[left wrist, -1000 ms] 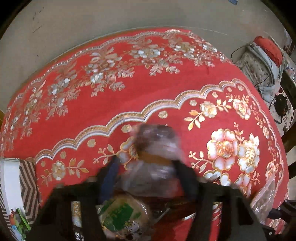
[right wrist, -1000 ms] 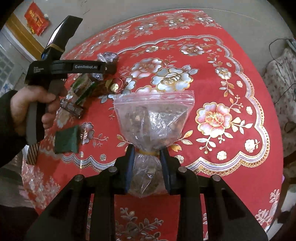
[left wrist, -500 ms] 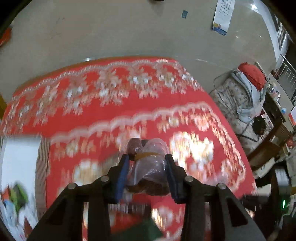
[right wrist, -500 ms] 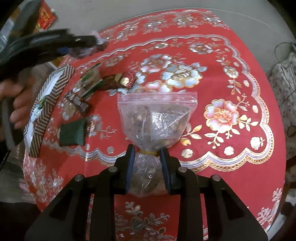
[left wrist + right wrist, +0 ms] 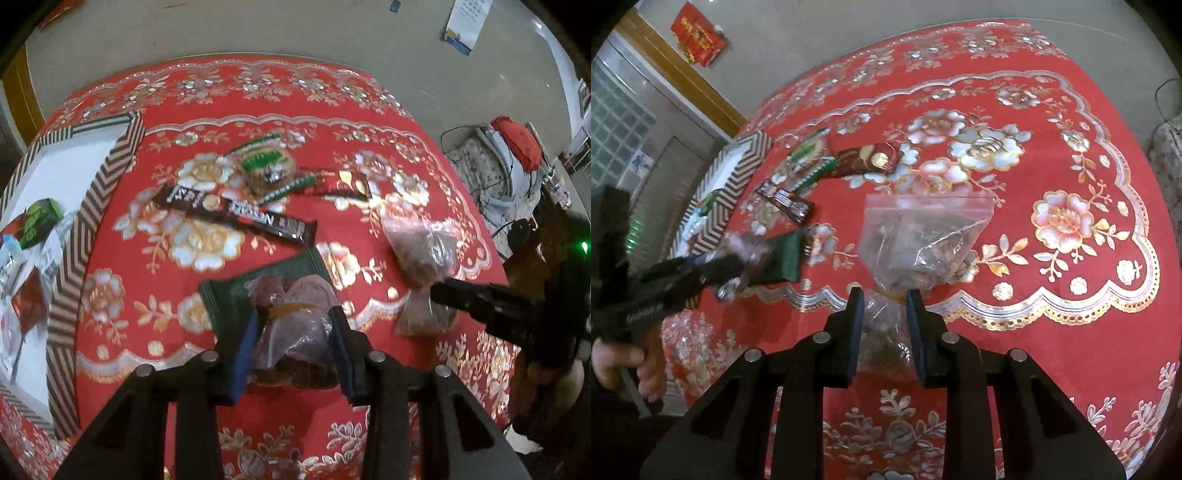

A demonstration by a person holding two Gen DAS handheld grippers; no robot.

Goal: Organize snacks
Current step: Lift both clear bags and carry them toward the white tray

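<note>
Left gripper (image 5: 293, 325): fingers pinching a small clear plastic bag of dark brown snacks tied with an orange band (image 5: 295, 332), held above the red floral tabletop (image 5: 369, 110). Right gripper (image 5: 884, 299): fingers pressed onto the neck of a clear zip bag of brown dried pieces (image 5: 923, 236), which rests on the tabletop. A flat dark green packet (image 5: 236, 291) lies beneath the left bag; a striped-rimmed white box (image 5: 66, 173) sits at the tabletop's left.

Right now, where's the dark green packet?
In the left wrist view the dark green packet lies flat on the red tablecloth, just beyond the left gripper, below the long brown bar.
</note>
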